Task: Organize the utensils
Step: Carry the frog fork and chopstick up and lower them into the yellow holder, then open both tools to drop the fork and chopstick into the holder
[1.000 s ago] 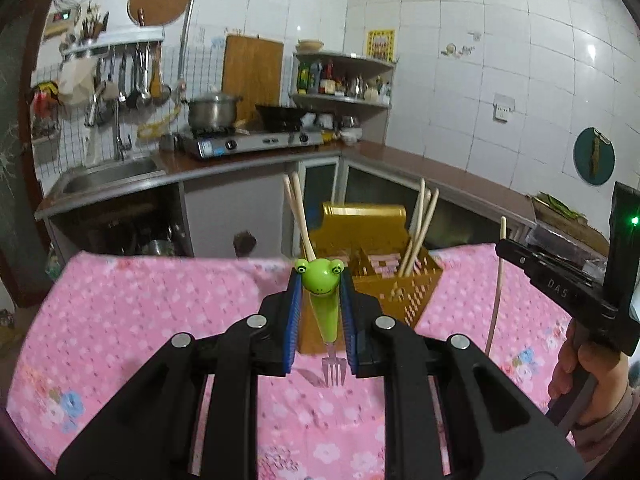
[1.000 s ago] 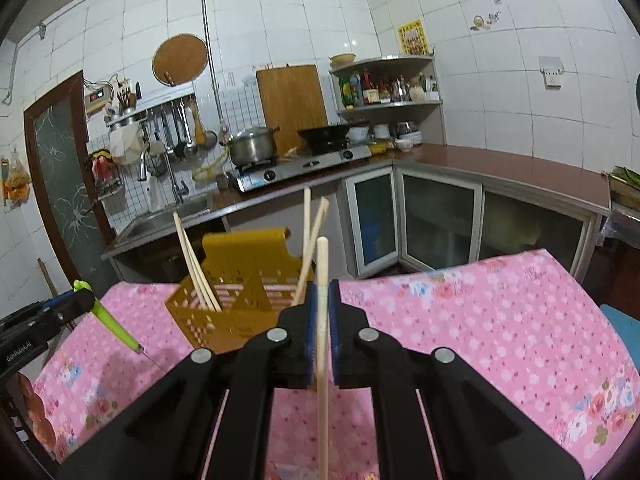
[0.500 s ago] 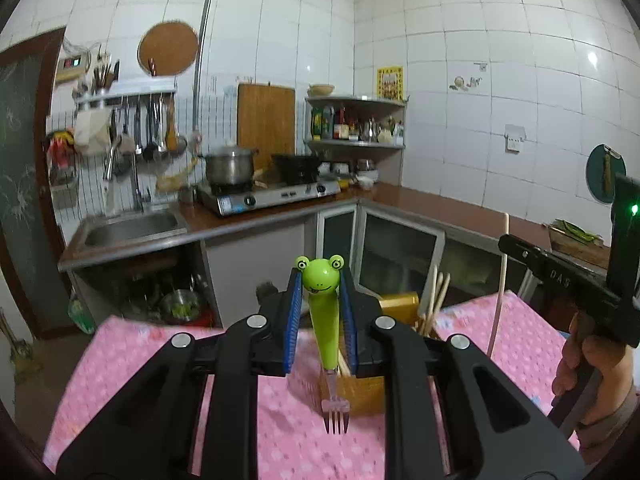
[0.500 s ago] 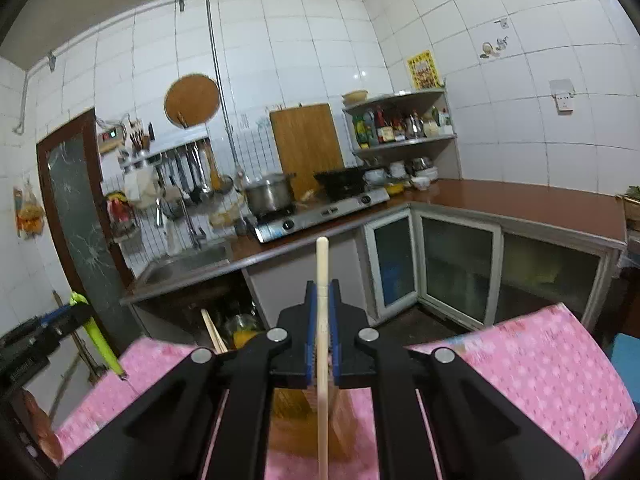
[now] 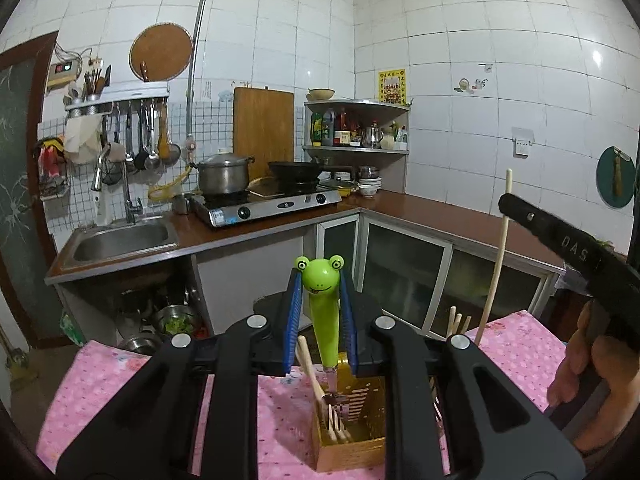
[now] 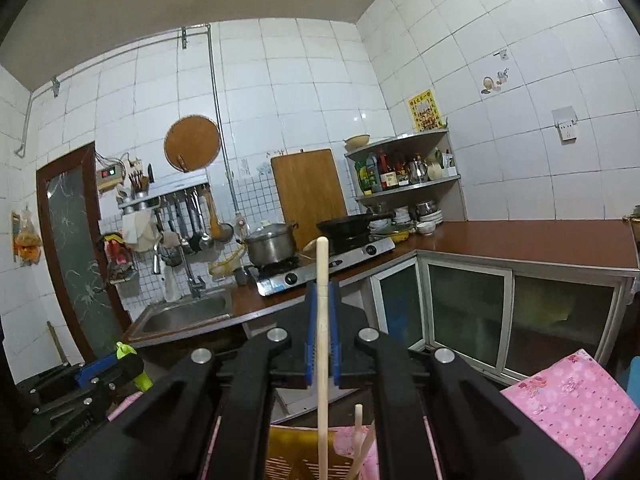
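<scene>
My left gripper (image 5: pixel 320 320) clamps the frog fork (image 5: pixel 324 312) upright, tines just above the yellow holder (image 5: pixel 352 440) directly below — my right gripper (image 6: pixel 322 332) pinches a chopstick (image 6: pixel 322 320) vertical over the holder's right compartment.

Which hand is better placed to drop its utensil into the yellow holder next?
Left, probably. The left gripper holds the frog fork tines-down, right inside the yellow holder. The right gripper's chopstick seems beside the compartments.
</scene>
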The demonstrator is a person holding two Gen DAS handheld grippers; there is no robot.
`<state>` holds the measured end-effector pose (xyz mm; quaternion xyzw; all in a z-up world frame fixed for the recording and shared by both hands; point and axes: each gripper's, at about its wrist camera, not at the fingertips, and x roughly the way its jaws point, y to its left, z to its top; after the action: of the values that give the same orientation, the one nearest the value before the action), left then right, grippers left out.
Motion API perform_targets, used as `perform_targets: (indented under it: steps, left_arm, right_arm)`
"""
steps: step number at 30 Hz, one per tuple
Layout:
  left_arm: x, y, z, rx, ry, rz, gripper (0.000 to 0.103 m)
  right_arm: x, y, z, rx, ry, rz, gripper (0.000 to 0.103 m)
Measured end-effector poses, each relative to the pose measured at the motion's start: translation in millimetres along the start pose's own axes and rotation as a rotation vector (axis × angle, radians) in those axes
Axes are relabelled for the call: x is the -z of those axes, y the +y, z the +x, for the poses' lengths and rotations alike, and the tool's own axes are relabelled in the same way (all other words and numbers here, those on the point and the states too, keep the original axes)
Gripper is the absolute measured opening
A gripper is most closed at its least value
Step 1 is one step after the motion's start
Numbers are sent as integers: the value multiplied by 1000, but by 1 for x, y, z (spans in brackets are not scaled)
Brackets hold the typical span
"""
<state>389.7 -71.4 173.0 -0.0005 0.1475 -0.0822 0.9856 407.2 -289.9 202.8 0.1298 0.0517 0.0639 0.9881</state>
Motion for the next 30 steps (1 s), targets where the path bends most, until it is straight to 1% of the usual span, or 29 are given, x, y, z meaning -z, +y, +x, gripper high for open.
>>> perform_targets:
  steps: [3,7,11,14,15,16,17,19,20,22,23,24,25,27,30]
  left_arm:
    - [13,-2,17,11,9,-3,18]
    - [35,-3,38,18,63,11,18]
    - [55,1,48,35,119,-10,18]
    - [72,2,51,22,164,-6,18]
    - [76,3,52,21,179,-7,21]
    - [83,5,50,22,203,-14,26]
    - [85,7,48,23,210,-22,28]
    - [88,12,38,26,222,-37,41]
    - [88,13,34,24,221,-41,44]
    - [86,20,19,6,209,-51,65]
    - [84,23,12,-6,202,-54,69]
    - [83,27,5,-18,199,-55,76]
    - [82,32,-3,-28,204,-59,81]
    - [84,42,-18,-32,220,-79,83]
    - [91,56,-35,-54,241,-98,91]
  right_arm:
    - [18,-5,13,5,20,-14,6]
    - [44,-14,25,6,84,-28,6]
    - [73,-20,31,-3,149,-32,6]
    - [93,-21,33,8,198,-40,6]
    - [97,-23,33,8,209,-36,6]
    - [101,-24,32,8,225,-30,6]
    - [104,-26,31,7,241,-19,7]
    - [107,-28,25,22,252,-15,9]
    - [106,-28,22,28,254,-16,24]
    - [103,-30,13,36,264,-7,50]
    - [102,-30,8,44,260,-6,50]
    - [100,-30,2,54,261,-12,50]
    - [99,-29,-5,61,271,-18,50]
    - [98,-30,-16,76,291,-18,50]
    - [101,-31,-35,100,330,-18,50]
